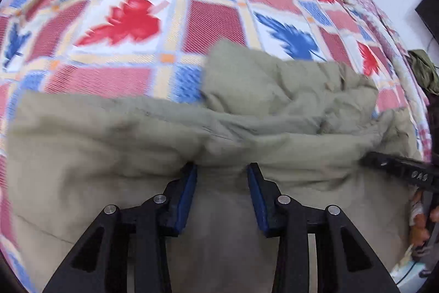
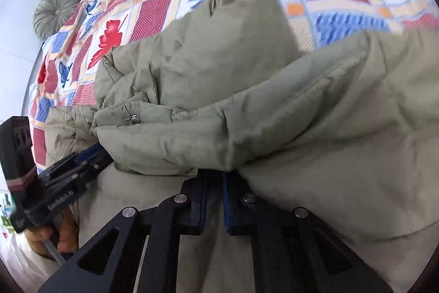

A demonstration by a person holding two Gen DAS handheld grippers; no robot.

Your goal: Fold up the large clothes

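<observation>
folding judged about midway: khaki padded jacket lies bunched on the near part of the patterned bedspread, one thick fold lifted, left gripper parted around a ridge, right gripper clenched on the fold, flattening outstanding.

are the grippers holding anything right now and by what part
Right gripper is shut on the olive jacket, pinching a folded padded edge. Left gripper is open, fingertips against a jacket fold, holding nothing.
</observation>
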